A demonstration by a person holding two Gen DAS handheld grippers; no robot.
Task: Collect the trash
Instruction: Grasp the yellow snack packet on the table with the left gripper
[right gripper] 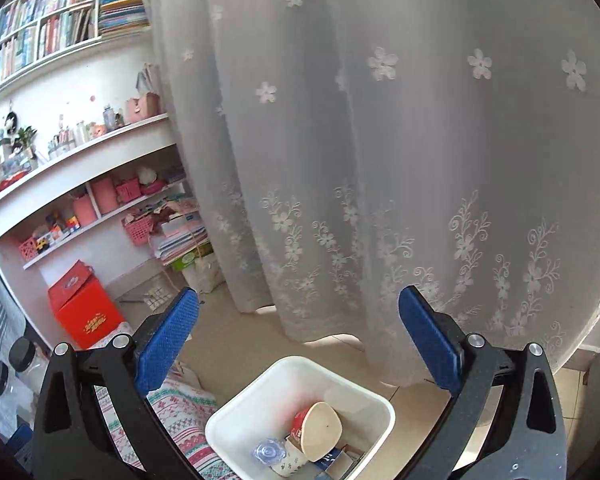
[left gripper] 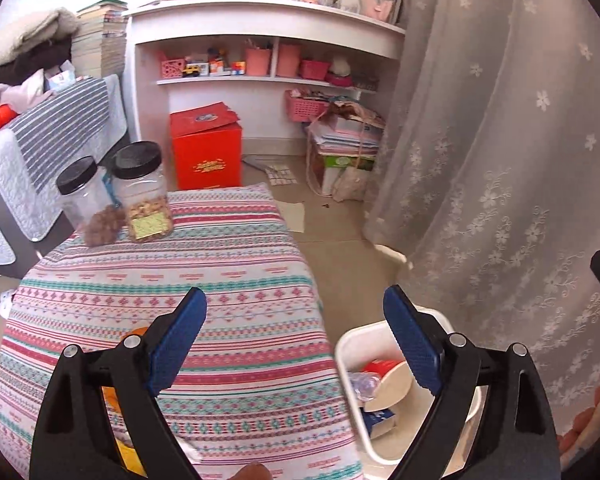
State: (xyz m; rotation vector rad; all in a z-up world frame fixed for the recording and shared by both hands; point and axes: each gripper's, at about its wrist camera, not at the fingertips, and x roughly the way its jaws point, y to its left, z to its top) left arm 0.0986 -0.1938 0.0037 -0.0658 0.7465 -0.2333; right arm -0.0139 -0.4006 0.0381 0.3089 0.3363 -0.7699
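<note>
A white trash bin (right gripper: 228, 420) stands on the floor beside the table; it also shows in the left wrist view (left gripper: 348, 344). It holds a red paper cup (right gripper: 316, 428), a clear plastic piece (right gripper: 266, 451) and a blue carton (right gripper: 332, 460). My right gripper (right gripper: 300, 320) is open and empty above the bin. My left gripper (left gripper: 296, 320) is open and empty over the patterned tablecloth (left gripper: 228, 280). An orange and yellow item (left gripper: 130, 452) lies on the cloth, mostly hidden behind my left gripper's left finger (left gripper: 176, 344).
Two black-lidded clear jars (left gripper: 142, 192) and a brown clump (left gripper: 102, 224) sit at the table's far left. A lace curtain (right gripper: 380, 160) hangs right behind the bin. A red box (left gripper: 206, 152) and white shelves (left gripper: 260, 80) stand beyond.
</note>
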